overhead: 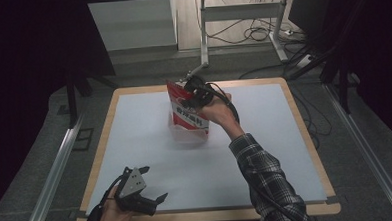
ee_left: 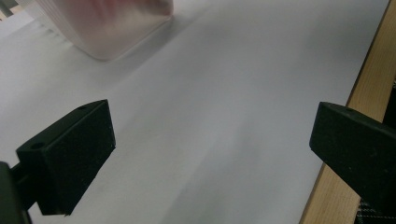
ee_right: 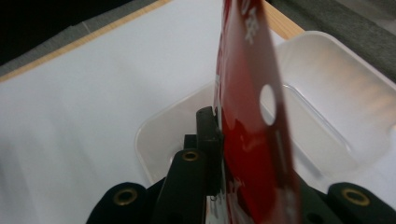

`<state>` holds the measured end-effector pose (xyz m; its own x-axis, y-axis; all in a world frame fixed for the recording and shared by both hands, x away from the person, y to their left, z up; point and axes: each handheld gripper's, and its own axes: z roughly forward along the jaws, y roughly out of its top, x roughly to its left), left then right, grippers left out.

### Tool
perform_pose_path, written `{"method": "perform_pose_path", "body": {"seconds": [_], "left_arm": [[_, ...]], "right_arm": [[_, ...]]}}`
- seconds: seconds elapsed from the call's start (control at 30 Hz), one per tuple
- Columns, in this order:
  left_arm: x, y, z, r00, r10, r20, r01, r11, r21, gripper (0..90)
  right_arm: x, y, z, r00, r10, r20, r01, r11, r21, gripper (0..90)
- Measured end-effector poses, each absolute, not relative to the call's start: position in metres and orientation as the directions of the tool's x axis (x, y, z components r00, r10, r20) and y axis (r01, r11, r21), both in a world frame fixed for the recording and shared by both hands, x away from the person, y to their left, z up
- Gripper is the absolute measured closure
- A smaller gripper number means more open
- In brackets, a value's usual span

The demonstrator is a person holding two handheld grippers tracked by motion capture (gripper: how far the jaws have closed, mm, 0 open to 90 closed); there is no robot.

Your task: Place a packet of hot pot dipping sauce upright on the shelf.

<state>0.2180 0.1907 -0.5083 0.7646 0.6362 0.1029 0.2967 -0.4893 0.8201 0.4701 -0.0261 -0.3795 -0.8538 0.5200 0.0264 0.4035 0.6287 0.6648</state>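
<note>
Currently my right gripper (overhead: 192,92) is clamped on the top edge of the red pouch (overhead: 188,112), holding it upright over the clear tub (ee_right: 327,98) at the far middle of the table (overhead: 265,137). My left gripper (overhead: 146,185) sits near the front edge, jaws wide apart, nothing between them.

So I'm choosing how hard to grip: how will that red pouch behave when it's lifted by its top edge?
The red pouch looks thin and flat at its punched top, so it will probably flex and swing under the right gripper. Its glossy film may slip. Hanging upright over the clear tub without sagging much, it seems fairly light, though that's a guess.
</note>
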Motion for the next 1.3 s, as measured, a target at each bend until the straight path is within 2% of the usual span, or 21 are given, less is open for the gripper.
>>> {"method": "perform_pose_path", "body": {"seconds": [0.23,0.3,0.4,0.43,0.57,0.6,0.63,0.67,0.8,0.83,1.3], "left_arm": [[0.218,0.191,-0.508,0.762,0.64,0.101,0.297,-0.484,0.823,0.1],[0.218,0.191,-0.508,0.762,0.639,0.104,0.296,-0.487,0.822,0.1],[0.218,0.191,-0.508,0.765,0.634,0.112,0.294,-0.498,0.816,0.1],[0.218,0.191,-0.508,0.763,0.637,0.107,0.296,-0.491,0.819,0.1],[0.218,0.19,-0.508,0.763,0.637,0.108,0.296,-0.493,0.819,0.1],[0.218,0.19,-0.509,0.763,0.637,0.108,0.296,-0.493,0.818,0.1],[0.218,0.19,-0.509,0.763,0.637,0.108,0.296,-0.493,0.818,0.1],[0.218,0.19,-0.509,0.763,0.637,0.107,0.296,-0.493,0.818,0.1],[0.218,0.191,-0.509,0.763,0.639,0.104,0.298,-0.489,0.82,0.1],[0.218,0.191,-0.509,0.762,0.639,0.101,0.3,-0.487,0.82,0.0],[0.218,0.191,-0.509,0.763,0.639,0.091,0.302,-0.477,0.825,0.0]], "right_arm": [[0.468,-0.024,-0.382,-0.859,0.512,-0.001,0.382,0.643,0.664,85.5],[0.466,-0.027,-0.374,-0.852,0.524,-0.02,0.368,0.625,0.688,79.0],[0.465,-0.027,-0.372,-0.851,0.524,-0.031,0.361,0.627,0.69,74.7],[0.464,-0.028,-0.372,-0.852,0.522,-0.041,0.352,0.628,0.694,69.3],[0.462,-0.029,-0.371,-0.851,0.522,-0.052,0.341,0.626,0.702,63.2],[0.461,-0.03,-0.37,-0.849,0.525,-0.055,0.338,0.621,0.707,58.1],[0.461,-0.03,-0.37,-0.849,0.525,-0.055,0.338,0.621,0.707,58.1],[0.461,-0.032,-0.369,-0.847,0.527,-0.061,0.334,0.618,0.711,52.2],[0.46,-0.035,-0.368,-0.841,0.539,-0.054,0.342,0.606,0.718,45.1],[0.46,-0.037,-0.367,-0.842,0.538,-0.047,0.344,0.6,0.722,40.6],[0.452,-0.045,-0.362,-0.855,0.516,-0.051,0.308,0.585,0.75,18.9]]}}
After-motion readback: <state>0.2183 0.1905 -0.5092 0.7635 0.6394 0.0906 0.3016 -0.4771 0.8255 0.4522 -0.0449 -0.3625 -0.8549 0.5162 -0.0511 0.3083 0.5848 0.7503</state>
